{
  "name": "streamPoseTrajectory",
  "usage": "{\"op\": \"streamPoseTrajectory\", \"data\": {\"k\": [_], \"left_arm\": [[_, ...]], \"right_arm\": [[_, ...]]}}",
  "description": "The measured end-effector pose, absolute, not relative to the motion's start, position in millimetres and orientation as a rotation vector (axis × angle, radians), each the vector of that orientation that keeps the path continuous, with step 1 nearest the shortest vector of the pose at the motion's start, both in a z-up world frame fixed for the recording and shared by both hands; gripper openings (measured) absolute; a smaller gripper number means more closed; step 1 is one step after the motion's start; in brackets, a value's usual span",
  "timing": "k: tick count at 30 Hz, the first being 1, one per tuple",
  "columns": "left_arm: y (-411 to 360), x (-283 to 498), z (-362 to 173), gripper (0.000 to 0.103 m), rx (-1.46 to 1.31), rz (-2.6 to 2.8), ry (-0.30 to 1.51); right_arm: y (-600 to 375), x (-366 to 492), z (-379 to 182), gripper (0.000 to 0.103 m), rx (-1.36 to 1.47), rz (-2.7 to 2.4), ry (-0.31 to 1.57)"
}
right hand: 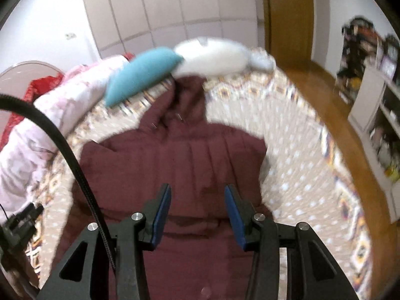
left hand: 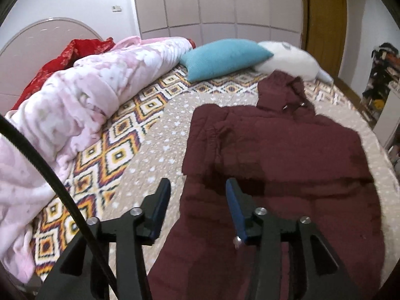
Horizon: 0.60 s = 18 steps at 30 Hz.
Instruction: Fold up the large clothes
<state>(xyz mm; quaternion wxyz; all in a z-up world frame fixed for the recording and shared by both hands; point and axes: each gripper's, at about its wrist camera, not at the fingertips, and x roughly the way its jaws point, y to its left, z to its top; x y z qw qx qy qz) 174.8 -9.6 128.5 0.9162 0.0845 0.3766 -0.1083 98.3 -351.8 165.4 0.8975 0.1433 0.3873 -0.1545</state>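
A large maroon hooded coat lies flat on the bed, its hood toward the pillows and a sleeve folded in over the body. My left gripper is open and empty, hovering above the coat's left lower edge. In the right wrist view the same coat fills the middle, blurred by motion. My right gripper is open and empty above the coat's lower middle.
The bedspread is beige with dots and a diamond border. A rolled pink blanket and red cloth lie at the left. A teal pillow and a white pillow lie beyond the hood. Wooden floor and shelves are at the right.
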Motion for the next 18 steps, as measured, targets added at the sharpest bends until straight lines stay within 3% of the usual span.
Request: {"op": "streamPoseTrajectory", "data": {"k": [7, 14, 18], "left_arm": [[-5.9, 140.2, 149.8, 0.054, 0.189, -0.233, 0.703], [-25.9, 161.7, 121.1, 0.054, 0.183, -0.28, 0.732], [-43.8, 193.4, 94.3, 0.054, 0.149, -0.281, 0.763]], "right_arm": [[-314.9, 87.0, 277.4, 0.051, 0.179, -0.343, 0.719], [-298.1, 146.0, 396.0, 0.051, 0.08, -0.459, 0.595], [-295.3, 200.3, 450.6, 0.06, 0.096, -0.529, 0.547]]}}
